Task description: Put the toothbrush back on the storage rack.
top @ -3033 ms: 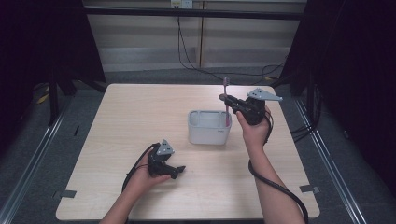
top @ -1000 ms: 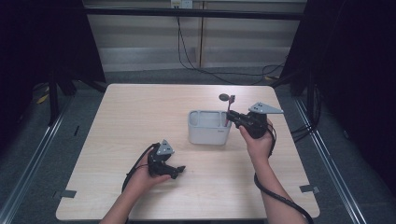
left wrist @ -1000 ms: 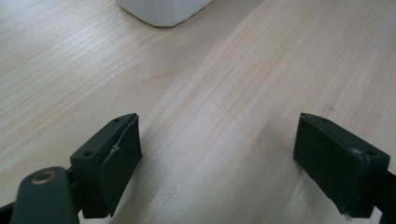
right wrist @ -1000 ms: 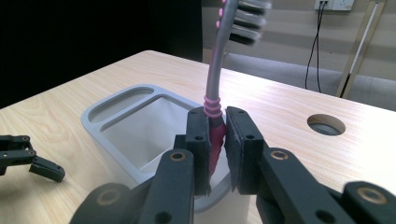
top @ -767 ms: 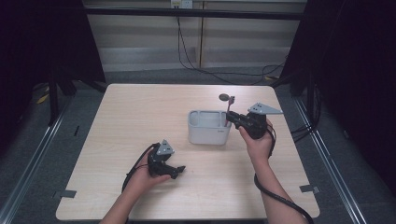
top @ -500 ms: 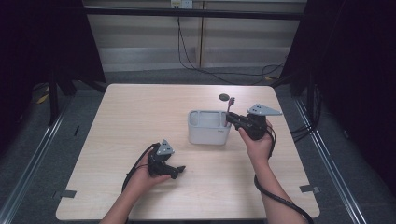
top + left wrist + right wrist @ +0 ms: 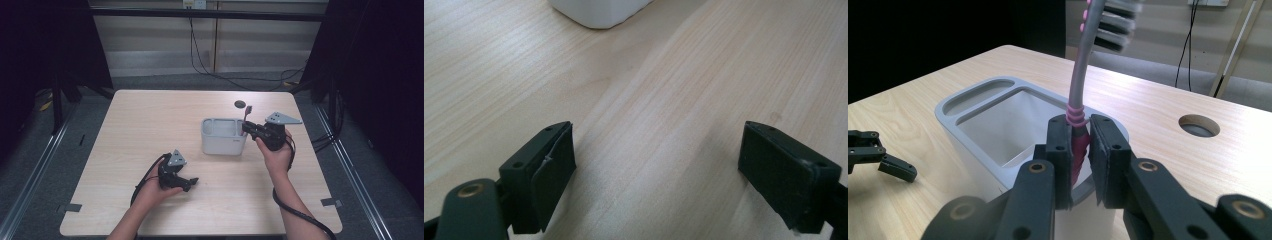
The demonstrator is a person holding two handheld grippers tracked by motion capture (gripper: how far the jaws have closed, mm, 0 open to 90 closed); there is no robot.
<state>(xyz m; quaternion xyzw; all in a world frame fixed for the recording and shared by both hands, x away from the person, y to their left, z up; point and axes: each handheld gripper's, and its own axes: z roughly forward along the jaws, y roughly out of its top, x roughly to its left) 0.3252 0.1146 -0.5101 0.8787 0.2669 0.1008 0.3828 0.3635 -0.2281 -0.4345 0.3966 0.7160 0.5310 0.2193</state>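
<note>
Right gripper: black jaws clamped on toothbrush.
Pink-grey ribbed handle, bristled head, upright over grey rounded-rectangular holder; left gripper apart.

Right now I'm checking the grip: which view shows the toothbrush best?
The right gripper view: the toothbrush stands upright, its pink handle clamped in the right gripper above the holder. The high view gives just a small sliver.

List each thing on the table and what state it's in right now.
toothbrush: upright, bristles up, clamped above the holder's rim.
holder: upright on the table, looks empty.
right gripper: shut on the toothbrush handle.
left gripper: open, nothing between jaws, low over the table.
</note>
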